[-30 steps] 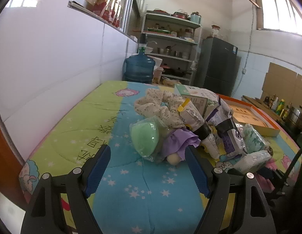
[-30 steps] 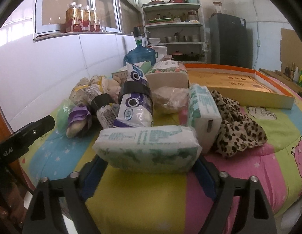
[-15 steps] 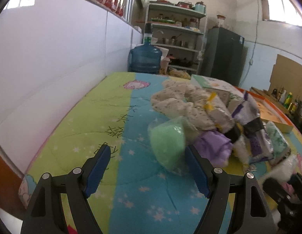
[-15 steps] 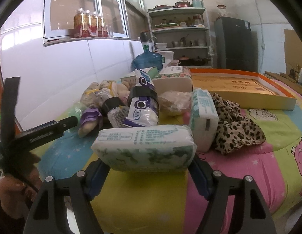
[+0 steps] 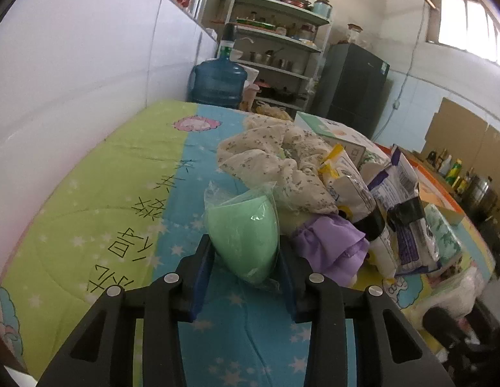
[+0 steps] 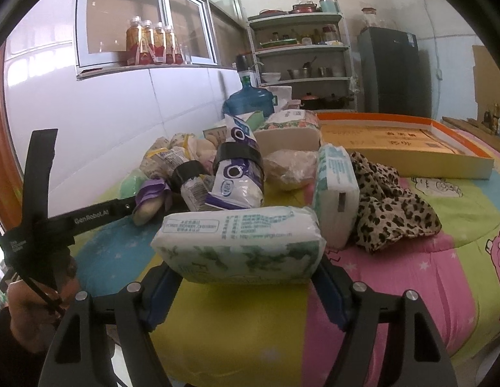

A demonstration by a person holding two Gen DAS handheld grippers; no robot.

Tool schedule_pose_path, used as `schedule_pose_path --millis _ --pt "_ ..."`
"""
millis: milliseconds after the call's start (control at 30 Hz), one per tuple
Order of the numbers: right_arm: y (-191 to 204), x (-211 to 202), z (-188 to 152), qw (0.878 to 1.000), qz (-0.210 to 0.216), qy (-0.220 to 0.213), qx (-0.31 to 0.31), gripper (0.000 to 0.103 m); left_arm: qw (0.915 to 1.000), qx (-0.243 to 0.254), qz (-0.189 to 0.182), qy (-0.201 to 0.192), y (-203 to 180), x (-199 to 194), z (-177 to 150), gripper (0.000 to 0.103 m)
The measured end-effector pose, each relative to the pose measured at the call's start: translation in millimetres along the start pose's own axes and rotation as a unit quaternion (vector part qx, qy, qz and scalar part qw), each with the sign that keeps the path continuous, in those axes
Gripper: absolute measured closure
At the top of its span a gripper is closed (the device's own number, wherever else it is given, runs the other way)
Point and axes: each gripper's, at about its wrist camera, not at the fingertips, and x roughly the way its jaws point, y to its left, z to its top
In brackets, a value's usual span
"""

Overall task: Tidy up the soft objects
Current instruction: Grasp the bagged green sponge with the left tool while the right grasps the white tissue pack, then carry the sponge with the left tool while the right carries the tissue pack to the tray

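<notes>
Left gripper (image 5: 245,254), marked "GenRobot.AI", jaws just closing onto green bagged sponge (image 5: 245,237); right gripper (image 6: 246,282) clamped wide on tissue pack (image 6: 240,246), print unreadable.

"GenRobot.AI" is printed in white on the black left gripper (image 6: 98,216), beside the tissue pack (image 6: 240,245).
</notes>
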Motion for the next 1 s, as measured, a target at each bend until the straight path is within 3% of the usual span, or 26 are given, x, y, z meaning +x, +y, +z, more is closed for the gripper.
schedule_pose_path --millis 500,700,1000 --pt "-8.9 -28.3 8.5 0.999 0.008 -0.042 0.008 0.027 0.9977 0.022 -0.002 -0.064 -17.8 -57.3 -8.5 0.065" --pt "-22.7 -46.6 15.4 0.998 -0.001 -0.068 0.016 0.027 0.995 0.046 -0.031 -0.083 -44.6 -78.0 -1.9 0.065" --pt "-61.0 -71.2 31.7 0.993 -0.046 -0.101 0.036 0.027 0.9874 0.092 -0.103 -0.077 -107.0 -82.0 16.2 0.065"
